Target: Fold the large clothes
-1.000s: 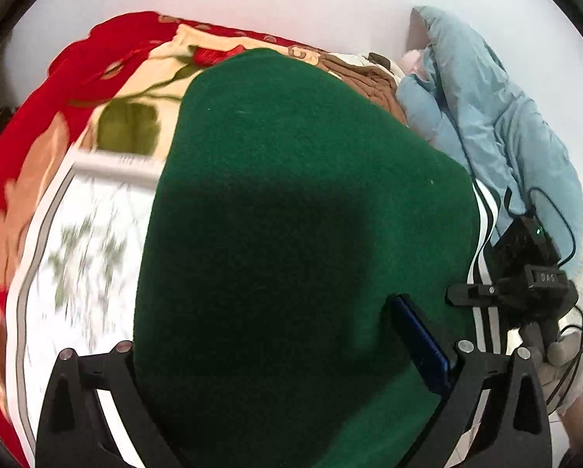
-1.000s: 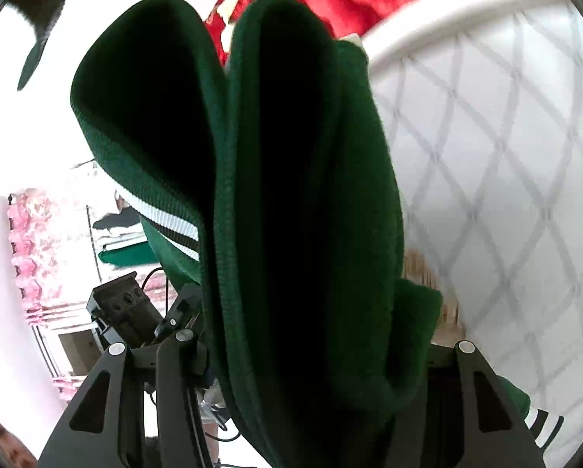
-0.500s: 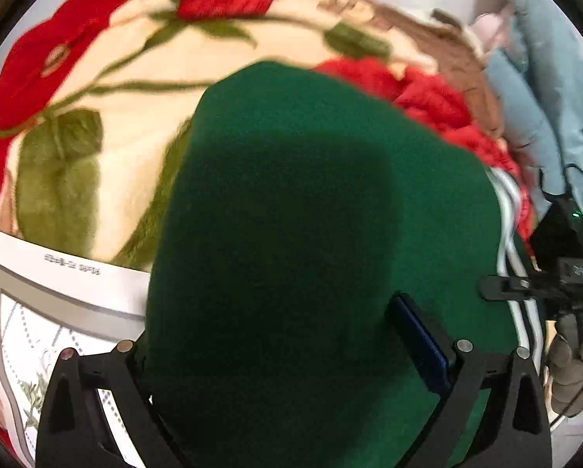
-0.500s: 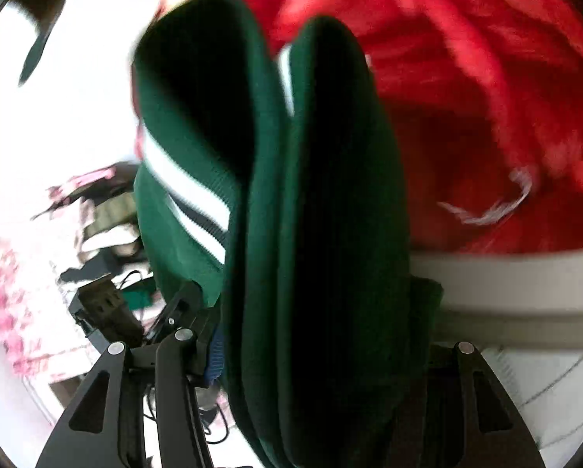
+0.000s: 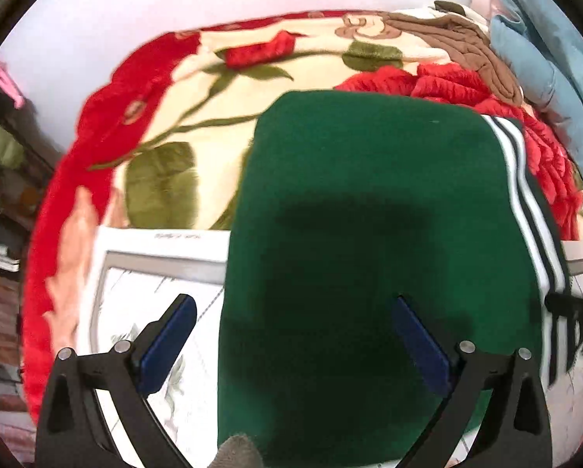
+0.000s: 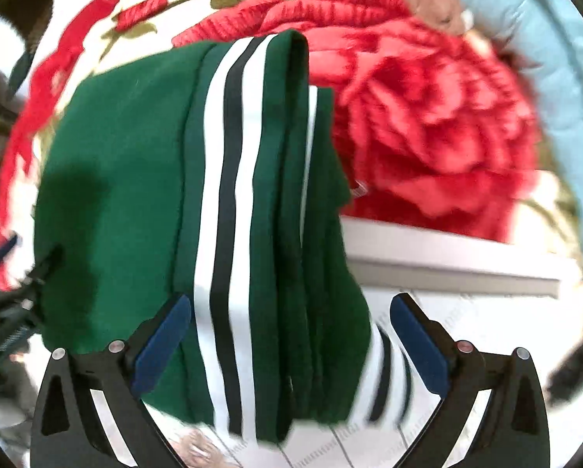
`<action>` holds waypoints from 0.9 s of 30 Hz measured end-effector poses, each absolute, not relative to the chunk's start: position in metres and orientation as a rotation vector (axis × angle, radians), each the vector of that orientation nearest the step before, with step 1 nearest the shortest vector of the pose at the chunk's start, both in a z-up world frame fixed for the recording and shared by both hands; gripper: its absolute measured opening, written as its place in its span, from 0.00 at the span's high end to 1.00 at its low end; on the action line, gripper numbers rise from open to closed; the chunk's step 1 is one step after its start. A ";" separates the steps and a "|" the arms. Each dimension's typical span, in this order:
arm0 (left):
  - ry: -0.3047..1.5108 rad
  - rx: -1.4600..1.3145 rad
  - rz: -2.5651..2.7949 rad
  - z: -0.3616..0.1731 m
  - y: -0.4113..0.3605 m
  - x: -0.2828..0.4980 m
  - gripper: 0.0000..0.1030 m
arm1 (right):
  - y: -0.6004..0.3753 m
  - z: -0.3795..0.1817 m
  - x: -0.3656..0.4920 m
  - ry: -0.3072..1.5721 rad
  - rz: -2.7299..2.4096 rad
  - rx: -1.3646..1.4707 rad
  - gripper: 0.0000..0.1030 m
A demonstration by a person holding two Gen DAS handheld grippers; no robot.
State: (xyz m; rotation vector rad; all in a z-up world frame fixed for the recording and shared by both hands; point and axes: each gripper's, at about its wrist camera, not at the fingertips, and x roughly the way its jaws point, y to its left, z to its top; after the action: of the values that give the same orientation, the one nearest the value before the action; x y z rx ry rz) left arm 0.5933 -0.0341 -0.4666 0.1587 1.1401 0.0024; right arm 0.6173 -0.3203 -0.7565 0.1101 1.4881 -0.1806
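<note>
The left gripper [image 5: 291,335] points forward over the bed, its jaws wide apart and holding nothing. The green pants [image 5: 369,253] lie folded under it, on the white sheet [image 5: 151,257] and the red flower blanket [image 5: 143,124]. The right gripper [image 6: 289,333] is spread wide too, empty. Only its view shows the stacked folds and the white and black stripes [image 6: 229,202] up close. A blue coat [image 6: 564,78] lies far right.

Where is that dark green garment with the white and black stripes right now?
In both wrist views the folded dark green garment with white and black stripes lies between the open fingers, on the white patterned sheet, its far end against the red rose blanket.
</note>
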 end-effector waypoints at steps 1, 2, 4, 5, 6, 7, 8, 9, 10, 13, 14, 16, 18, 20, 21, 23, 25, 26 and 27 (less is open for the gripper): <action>1.132 0.158 0.013 -0.460 -0.036 0.586 0.01 | -0.321 -0.750 0.615 1.482 -0.193 0.091 0.00; 1.123 0.157 0.026 -0.452 -0.037 0.580 0.01 | -0.318 -0.743 0.611 1.477 -0.206 0.081 0.00; 1.111 0.144 0.036 -0.437 -0.040 0.568 0.01 | -0.319 -0.721 0.588 1.454 -0.235 0.077 0.00; 1.103 0.139 0.043 -0.424 -0.040 0.557 0.01 | -0.319 -0.714 0.572 1.441 -0.251 0.068 0.00; 1.097 0.132 0.047 -0.414 -0.042 0.549 0.01 | -0.319 -0.703 0.556 1.424 -0.272 0.060 0.00; 1.093 0.121 0.044 -0.404 -0.043 0.541 0.01 | -0.321 -0.695 0.544 1.409 -0.293 0.063 0.00; 1.091 0.115 0.044 -0.398 -0.045 0.538 0.01 | -0.312 -0.687 0.539 1.397 -0.303 0.066 0.00; 1.085 0.103 0.049 -0.383 -0.045 0.526 0.01 | -0.306 -0.676 0.533 1.386 -0.313 0.067 0.00; 1.082 0.091 0.044 -0.371 -0.045 0.517 0.01 | -0.303 -0.662 0.523 1.373 -0.328 0.064 0.00; 1.057 0.073 0.045 -0.331 -0.046 0.487 0.01 | -0.296 -0.627 0.501 1.333 -0.356 0.043 0.00; 1.047 0.066 0.041 -0.317 -0.046 0.478 0.01 | -0.291 -0.611 0.492 1.320 -0.360 0.040 0.00; 1.031 0.055 0.042 -0.288 -0.046 0.459 0.01 | -0.275 -0.571 0.469 1.286 -0.370 0.010 0.00; 1.014 0.047 0.034 -0.260 -0.048 0.438 0.01 | -0.266 -0.528 0.445 1.244 -0.380 -0.007 0.00; 0.997 0.037 0.028 -0.230 -0.049 0.415 0.01 | -0.261 -0.494 0.422 1.206 -0.387 -0.005 0.00; 0.990 0.035 0.026 -0.218 -0.050 0.405 0.01 | -0.257 -0.473 0.408 1.186 -0.393 -0.011 0.00; 0.970 0.028 0.022 -0.186 -0.052 0.379 0.01 | -0.250 -0.437 0.381 1.158 -0.395 -0.011 0.00; 0.954 0.018 0.024 -0.158 -0.052 0.356 0.01 | -0.242 -0.398 0.356 1.129 -0.396 -0.019 0.00; 0.942 0.011 0.019 -0.143 -0.052 0.345 0.01 | -0.237 -0.383 0.346 1.118 -0.394 -0.020 0.00; 0.930 0.007 0.018 -0.132 -0.053 0.336 0.01 | -0.232 -0.364 0.333 1.100 -0.390 -0.024 0.00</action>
State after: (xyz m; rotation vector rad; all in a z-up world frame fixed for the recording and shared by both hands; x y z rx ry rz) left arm 0.3356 -0.0527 -0.1320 0.0066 0.9303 0.0181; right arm 0.3333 -0.2322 -0.3643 -0.0235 1.1005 -0.3897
